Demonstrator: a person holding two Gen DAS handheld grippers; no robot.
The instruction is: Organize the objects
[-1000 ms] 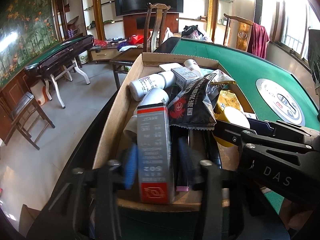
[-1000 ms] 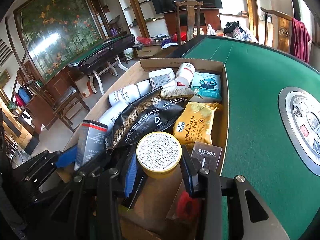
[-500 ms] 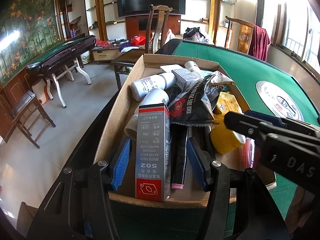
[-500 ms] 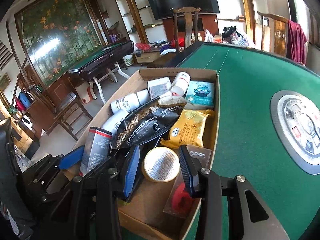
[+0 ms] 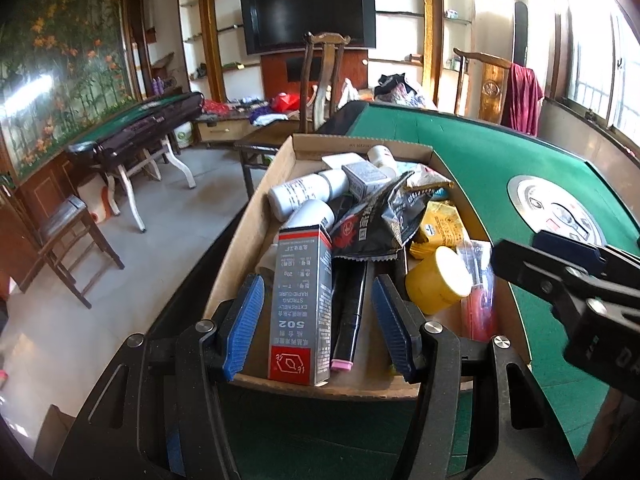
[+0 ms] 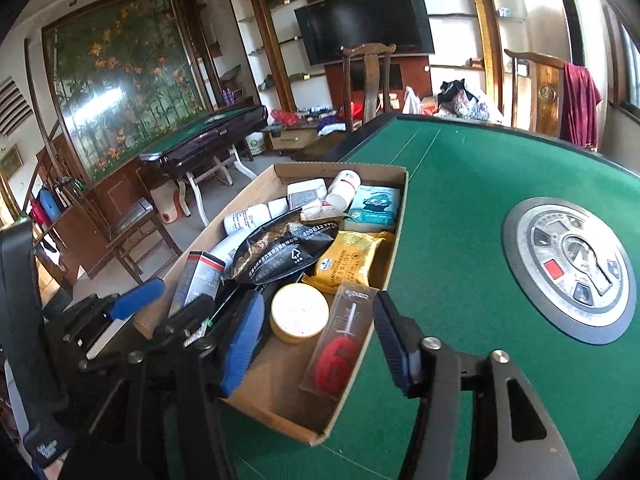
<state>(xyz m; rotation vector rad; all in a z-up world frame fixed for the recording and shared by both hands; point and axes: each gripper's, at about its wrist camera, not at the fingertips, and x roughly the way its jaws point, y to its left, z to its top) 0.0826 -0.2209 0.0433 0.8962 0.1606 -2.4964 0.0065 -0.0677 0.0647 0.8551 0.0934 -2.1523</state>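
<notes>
Cardboard box (image 6: pixel 394 216) on the green table (image 6: pixel 460 184) looks packed, jar (image 6: pixel 299 312) at its 6 o'clock end; right gripper (image 6: pixel 320 344) is opening, left gripper (image 5: pixel 318 326) released, both empty, little apparently left.

Daylight poured in from the windows (image 5: pixel 600 80) on the right, so strong that the top right corner of the left view was blown out to white. The mural glass (image 6: pixel 120 92) on the left wall caught a hazy white glare in both views. The green felt (image 6: pixel 480 184) was evenly lit, and the box (image 5: pixel 280 184) showed only soft shadows between its contents. Both shots were sharp in the middle, labels readable, but the nearest gripper parts at the bottom looked soft and dark. Heavy fisheye bend curved the shelves and the TV (image 5: pixel 308 16), and the corners faded to black.
</notes>
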